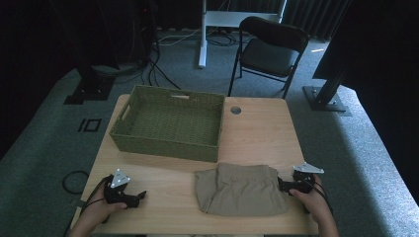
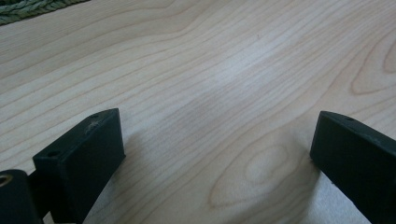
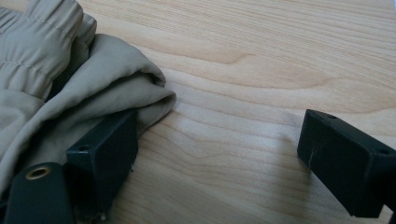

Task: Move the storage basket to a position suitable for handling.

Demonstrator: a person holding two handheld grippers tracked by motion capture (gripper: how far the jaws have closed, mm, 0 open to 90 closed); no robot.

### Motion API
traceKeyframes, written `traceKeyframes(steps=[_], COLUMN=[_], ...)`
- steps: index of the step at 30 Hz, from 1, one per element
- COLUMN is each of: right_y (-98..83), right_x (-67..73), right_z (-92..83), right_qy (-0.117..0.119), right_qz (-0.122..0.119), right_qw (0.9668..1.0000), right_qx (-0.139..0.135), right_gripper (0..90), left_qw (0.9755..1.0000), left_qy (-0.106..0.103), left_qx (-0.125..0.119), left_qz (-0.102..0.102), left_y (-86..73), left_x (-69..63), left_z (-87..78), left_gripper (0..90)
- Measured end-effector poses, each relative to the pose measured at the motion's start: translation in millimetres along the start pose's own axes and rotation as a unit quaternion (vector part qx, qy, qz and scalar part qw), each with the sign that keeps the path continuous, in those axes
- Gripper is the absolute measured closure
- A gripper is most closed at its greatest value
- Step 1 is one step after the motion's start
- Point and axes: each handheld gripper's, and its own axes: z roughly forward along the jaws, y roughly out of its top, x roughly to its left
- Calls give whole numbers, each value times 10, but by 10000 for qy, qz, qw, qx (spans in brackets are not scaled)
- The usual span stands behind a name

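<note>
Our left gripper (image 2: pixel 217 154) hangs low over bare wooden table (image 2: pixel 224 74), jaws wide apart. Woven basket (image 2: pixel 28 8) edge top left

Near table strip: bare wood lies between the left tool (image 1: pixel 141 195) and the folded khaki garment (image 1: pixel 240 189), free to cross.
Far left: the woven basket (image 1: pixel 170 143) blocks low passage; its open top is reachable from above.
Far right of table (image 1: pixel 257 133): open wood.
Right tool (image 1: pixel 282 185): one jaw touches the garment's edge.
</note>
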Motion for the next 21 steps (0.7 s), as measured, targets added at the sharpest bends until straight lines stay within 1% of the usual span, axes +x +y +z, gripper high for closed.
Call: traceKeyframes(steps=[4, 6, 7, 8, 9, 12, 13, 14, 15, 18, 20, 21], right_y=[2, 14, 14, 37, 47, 63, 129, 129, 171, 211, 253, 297], right_x=[-2, -8, -8, -28, -35, -44, -46, -46, -38, -34, -35, -35], right_z=[-1, -1, -1, -6, -10, -15, -39, -39, -57, -72, -93, -112], right_qy=[16, 39, 39, 4, -15, -27, -61, -61, -58, -68, -50, -42], right_qz=[-12, 3, 3, 75, 101, 123, 118, 118, 106, 106, 146, 166], right_qw=[10000, 10000, 10000, 10000, 9999, 9999, 9999, 9999, 9999, 9998, 9996, 9995], right_qx=[4, 37, 37, 21, 8, -15, -77, -77, -117, -159, -216, -265], right_gripper=[118, 118, 118, 118, 118, 118, 118, 118, 118, 118, 118, 118], left_qw=[10000, 10000, 10000, 9999, 9999, 9998, 9998, 9998, 9997, 9997, 9997, 9996], left_qy=[-37, 25, 25, 56, 49, 86, 130, 130, 128, 139, 120, 128], left_qx=[-31, -10, -10, -51, -52, -69, -67, -67, -97, -84, -103, -124], left_qz=[-39, -65, -65, -128, -121, -148, -156, -156, -187, -169, -190, -240], left_y=[-12, -10, -10, 3, 12, 26, 60, 60, 82, 103, 123, 137], left_x=[47, 92, 92, 140, 163, 189, 246, 246, 272, 289, 312, 345], left_z=[-21, -31, -31, -42, -48, -55, -66, -66, -75, -86, -99, -112], left_gripper=[56, 57, 57, 58, 58, 58, 58, 58, 58, 58, 58, 58])
